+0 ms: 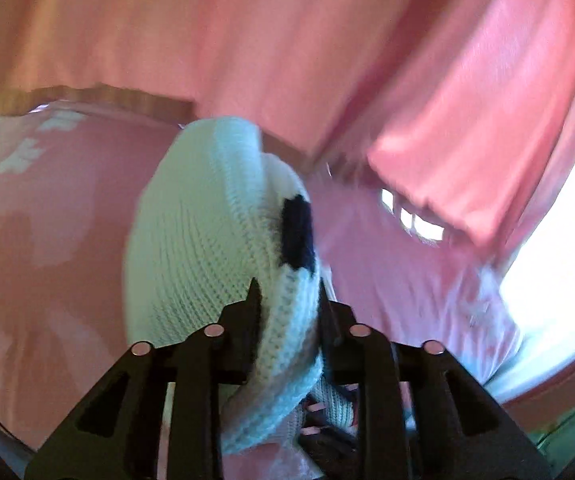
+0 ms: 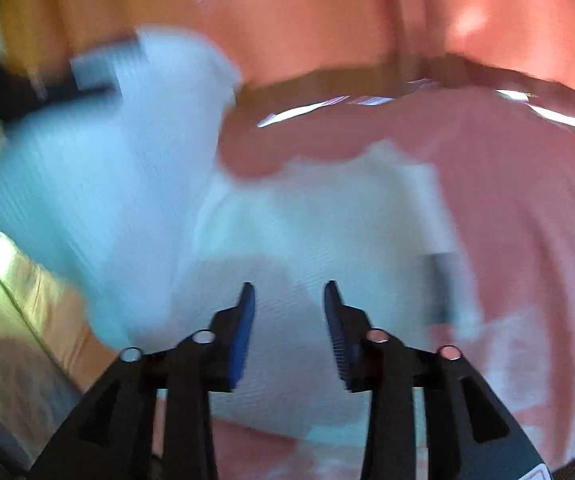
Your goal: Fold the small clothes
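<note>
Clamped in the left gripper (image 1: pixel 289 300) jaws, the pale knit garment (image 1: pixel 207 240) hangs soft, light and floppy above the pink bed (image 1: pixel 47 240), best taken at its ribbed edge, right gripper (image 2: pixel 289 300) jaws released over it

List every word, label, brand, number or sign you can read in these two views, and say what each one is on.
None can be read.
The pale mint knitted garment bears a dark navy patch, not lettering.
The pink bedsheet shows only white leaf-like prints.
A label corner on the right gripper's body is cut off and blurred.
</note>
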The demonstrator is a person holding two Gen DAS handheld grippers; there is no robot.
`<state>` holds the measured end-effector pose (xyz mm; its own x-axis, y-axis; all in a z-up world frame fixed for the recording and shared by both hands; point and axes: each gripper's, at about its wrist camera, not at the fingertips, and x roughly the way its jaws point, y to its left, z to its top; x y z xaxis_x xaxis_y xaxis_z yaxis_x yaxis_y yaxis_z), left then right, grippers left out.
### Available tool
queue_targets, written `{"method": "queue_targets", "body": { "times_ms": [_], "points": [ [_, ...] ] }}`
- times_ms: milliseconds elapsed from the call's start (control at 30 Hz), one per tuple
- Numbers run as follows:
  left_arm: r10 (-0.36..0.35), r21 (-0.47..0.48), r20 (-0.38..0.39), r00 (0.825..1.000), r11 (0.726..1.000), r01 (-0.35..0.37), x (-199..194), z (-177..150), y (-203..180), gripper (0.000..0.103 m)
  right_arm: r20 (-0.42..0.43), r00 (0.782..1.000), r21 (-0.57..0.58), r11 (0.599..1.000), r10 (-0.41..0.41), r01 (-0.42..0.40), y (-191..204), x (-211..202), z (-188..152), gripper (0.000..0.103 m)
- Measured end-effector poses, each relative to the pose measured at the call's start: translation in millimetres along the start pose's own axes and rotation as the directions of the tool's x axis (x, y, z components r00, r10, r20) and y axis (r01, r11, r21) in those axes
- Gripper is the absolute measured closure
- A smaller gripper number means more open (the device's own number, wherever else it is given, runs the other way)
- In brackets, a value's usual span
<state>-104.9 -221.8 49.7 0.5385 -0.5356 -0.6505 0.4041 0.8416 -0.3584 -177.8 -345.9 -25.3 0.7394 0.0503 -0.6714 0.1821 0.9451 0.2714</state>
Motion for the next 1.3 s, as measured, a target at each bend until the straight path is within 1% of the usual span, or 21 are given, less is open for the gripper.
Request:
{"method": "queue_targets", "body": {
  "times_ms": [100, 167, 233, 333, 400, 500, 633, 667, 733, 767, 800, 833, 867, 900, 933, 1033, 1100, 1133, 1167, 1233, 1300],
  "points": [
    [0.049, 0.019, -0.071, 0.996, 0.999, -0.048, 41.7, -25.8, -11.7, 0.064, 0.012, 0.996, 0.105, 0.991, -0.09, 0.088, -37.0, -7.6, 2.5, 0.063],
    [0.021, -0.026, -0.096, 0.995, 0.999, -0.024, 43.9, -43.6, -2.3, 0.049, 0.024, 0.997, 0.144, 0.987, -0.077, 0.073, -50.4, -13.4, 1.2, 0.063],
    [0.018, -0.042, -0.083, 0.996, 0.999, -0.022, 32.3, -54.4, 7.7, 0.029, 0.038, 0.997, 0.147, 0.987, -0.074, 0.068, -54.7, -19.5, -1.0, 0.058],
    [0.073, 0.013, -0.036, 0.997, 0.997, -0.072, 6.7, -71.3, 23.7, 0.025, 0.049, 0.999, 0.142, 0.99, -0.018, 0.011, -56.3, -20.8, 2.8, 0.048],
    [0.096, 0.057, -0.033, 0.995, 0.994, -0.094, -2.3, -77.6, 31.0, 0.025, 0.056, 0.996, 0.147, 0.987, 0.063, -0.071, -59.5, -18.7, 12.8, 0.043],
    [0.08, 0.099, -0.051, 0.995, 0.992, -0.075, -0.7, -88.8, 33.4, 0.025, 0.03, 0.985, 0.136, 0.976, 0.167, -0.17, -53.9, -5.8, 37.7, 0.035],
    [0.084, 0.196, -0.087, 0.993, 0.978, -0.066, 13.6, -104.5, 20.8, 0.025, -0.06, 0.98, 0.101, 0.977, 0.192, -0.186, -35.7, 25.9, 59.5, 0.032],
    [0.125, 0.225, -0.106, 0.987, 0.969, -0.098, 23.3, -109.1, 18.6, 0.026, -0.101, 0.975, 0.102, 0.977, 0.199, -0.189, -32.4, 38.3, 62.1, 0.032],
    [0.171, 0.249, -0.152, 0.973, 0.96, -0.13, 39.0, -115.6, 23.1, 0.045, -0.18, 0.964, 0.089, 0.979, 0.197, -0.184, -25.1, 62.8, 58.0, 0.032],
    [0.184, 0.247, -0.168, 0.968, 0.959, -0.139, 43.5, -117.5, 27.2, 0.049, -0.204, 0.961, 0.084, 0.982, 0.185, -0.171, -22.5, 69.2, 53.4, 0.037],
    [0.193, 0.241, -0.172, 0.966, 0.959, -0.148, 44.9, -118.2, 32.4, 0.059, -0.231, 0.957, 0.073, 0.984, 0.176, -0.164, -18.9, 75.9, 47.0, 0.045],
    [0.191, 0.236, -0.165, 0.968, 0.96, -0.149, 43.7, -117.6, 36.5, 0.07, -0.241, 0.955, 0.052, 0.985, 0.171, -0.163, -14.6, 77.8, 41.3, 0.075],
    [0.191, 0.234, -0.166, 0.968, 0.961, -0.149, 41.7, -115.7, 41.5, 0.076, -0.237, 0.958, 0.03, 0.987, 0.163, -0.16, -10.8, 76.1, 38.4, 0.084],
    [0.185, 0.226, -0.171, 0.968, 0.963, -0.144, 40.5, -113.3, 45.2, 0.089, -0.213, 0.963, 0.024, 0.986, 0.166, -0.165, -9.7, 70.8, 39.6, 0.086],
    [0.164, 0.206, -0.181, 0.97, 0.971, -0.126, 38.1, -109.0, 50.8, 0.096, -0.155, 0.972, 0.032, 0.984, 0.179, -0.176, -10.2, 56.7, 43.5, 0.087],
    [0.135, 0.162, -0.2, 0.97, 0.981, -0.103, 31.0, -101.6, 60.8, 0.102, 0.005, 0.974, 0.083, 0.971, 0.227, -0.226, -21.0, 8.8, 52.8, 0.087],
    [0.122, 0.167, -0.209, 0.97, 0.982, -0.088, 29.0, -98.7, 61.1, 0.101, 0.048, 0.982, 0.091, 0.978, 0.184, -0.188, -32.4, -9.7, 47.1, 0.087],
    [0.119, 0.174, -0.215, 0.969, 0.981, -0.082, 30.1, -99.5, 60.0, 0.101, 0.025, 0.989, 0.101, 0.984, 0.148, -0.149, -39.8, -5.2, 41.4, 0.086],
    [0.125, 0.186, -0.226, 0.966, 0.979, -0.083, 33.3, -101.6, 58.5, 0.101, -0.047, 0.994, 0.132, 0.987, 0.101, -0.094, -52.2, 11.9, 31.4, 0.086],
    [0.134, 0.194, -0.235, 0.963, 0.977, -0.089, 37.4, -104.7, 55.3, 0.101, -0.193, 0.977, 0.201, 0.978, 0.088, -0.049, -71.8, 44.7, 13.0, 0.086],
    [0.14, 0.19, -0.238, 0.961, 0.977, -0.095, 37.7, -105.3, 51.3, 0.099, -0.138, 0.985, 0.167, 0.983, 0.1, -0.077, -67.2, 30.6, 19.6, 0.083]
  ]
}}
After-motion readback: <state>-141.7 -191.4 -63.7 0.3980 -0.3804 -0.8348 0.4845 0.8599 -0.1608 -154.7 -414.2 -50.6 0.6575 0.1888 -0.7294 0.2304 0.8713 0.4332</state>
